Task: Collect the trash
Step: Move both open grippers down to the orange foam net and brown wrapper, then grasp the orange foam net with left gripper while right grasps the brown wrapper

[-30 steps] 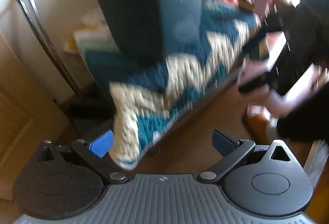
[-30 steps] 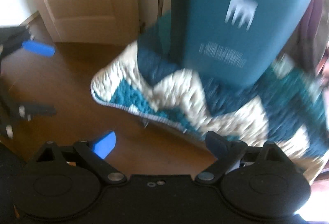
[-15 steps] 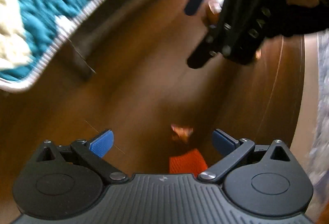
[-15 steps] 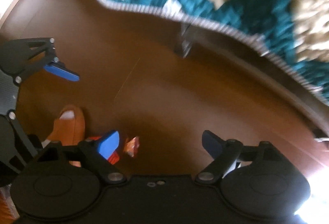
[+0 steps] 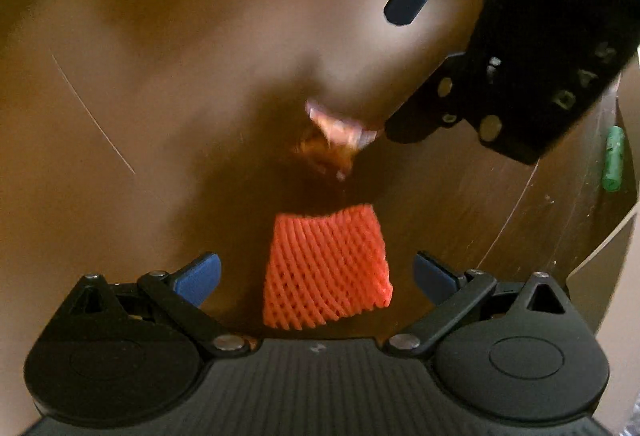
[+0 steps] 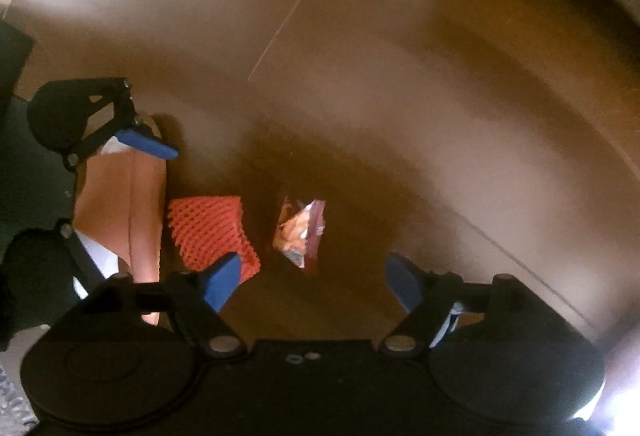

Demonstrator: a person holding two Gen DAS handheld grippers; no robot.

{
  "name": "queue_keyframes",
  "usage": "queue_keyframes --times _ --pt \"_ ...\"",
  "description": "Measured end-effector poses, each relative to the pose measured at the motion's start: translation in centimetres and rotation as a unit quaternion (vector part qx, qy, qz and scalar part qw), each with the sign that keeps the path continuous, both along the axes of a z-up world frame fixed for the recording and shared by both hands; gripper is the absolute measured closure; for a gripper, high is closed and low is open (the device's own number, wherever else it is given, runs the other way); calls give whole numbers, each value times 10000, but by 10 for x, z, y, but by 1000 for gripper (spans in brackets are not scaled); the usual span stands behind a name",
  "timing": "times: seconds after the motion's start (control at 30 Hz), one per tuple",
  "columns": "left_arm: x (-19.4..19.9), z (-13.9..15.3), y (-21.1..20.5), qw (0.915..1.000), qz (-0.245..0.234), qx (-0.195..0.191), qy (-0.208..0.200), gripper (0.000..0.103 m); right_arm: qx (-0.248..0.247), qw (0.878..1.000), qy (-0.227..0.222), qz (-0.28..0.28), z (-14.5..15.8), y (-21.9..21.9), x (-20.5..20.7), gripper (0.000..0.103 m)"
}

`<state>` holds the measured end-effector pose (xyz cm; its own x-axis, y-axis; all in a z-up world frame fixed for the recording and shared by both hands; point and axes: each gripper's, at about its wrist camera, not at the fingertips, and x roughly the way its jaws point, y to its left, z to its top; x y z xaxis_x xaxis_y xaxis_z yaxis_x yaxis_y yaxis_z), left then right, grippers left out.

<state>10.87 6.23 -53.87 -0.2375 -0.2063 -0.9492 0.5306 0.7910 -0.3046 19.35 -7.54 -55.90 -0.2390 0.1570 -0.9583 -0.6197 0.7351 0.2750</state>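
Orange foam net (image 5: 326, 268) lies on the brown floor (image 5: 160, 76), crumpled wrapper (image 5: 334, 136) at its 12 o'clock. Your left gripper (image 5: 316, 276) and right gripper (image 6: 312, 280) are both spread wide, holding nothing.

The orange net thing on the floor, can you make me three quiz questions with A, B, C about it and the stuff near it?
1. Where is the orange foam net sleeve in the left wrist view?
A. On the brown wooden floor, ahead between the left gripper fingers
B. On a bed
C. Inside a bin

2. How many pieces of trash lie together on the floor?
A. One
B. Two
C. Five

3. What is the right gripper doing?
A. Squeezing the net
B. Open, holding nothing
C. Shut on a bottle

Answers: 1 A, the net lies flat on the floor between the blue fingers. 2 B, the net and a crumpled orange snack wrapper lie side by side. 3 B, its fingers stand wide apart, with the wrapper ahead of them, untouched.
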Motion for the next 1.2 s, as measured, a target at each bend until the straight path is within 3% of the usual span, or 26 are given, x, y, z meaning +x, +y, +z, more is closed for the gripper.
queue_keyframes --times 0.37,0.53,0.6,0.7,0.83,0.9,1.2 --pt "-6 -49 -6 9993 172 22 342 1 -66 9995 305 37 -50 27 2 31" --pt "-8 -59 -9 9993 144 129 326 2 -220 9991 350 122 -64 33 -2 52" --pt "-11 -57 -15 9995 -9 153 261 4 -201 9992 326 119 -64 35 -3 55" --pt "-14 -52 -21 9996 -196 206 46 21 -272 9990 314 173 -61 42 -3 66" --pt "-16 -49 -26 9990 -354 256 -14 76 -436 9982 334 234 -63 43 -3 71" --pt "-14 -50 -23 9994 -259 216 68 82 -444 9985 260 176 -59 39 -1 73" --pt "20 -21 4 9983 530 176 -187 85 -423 9980 -156 -440 -14 9 20 77"
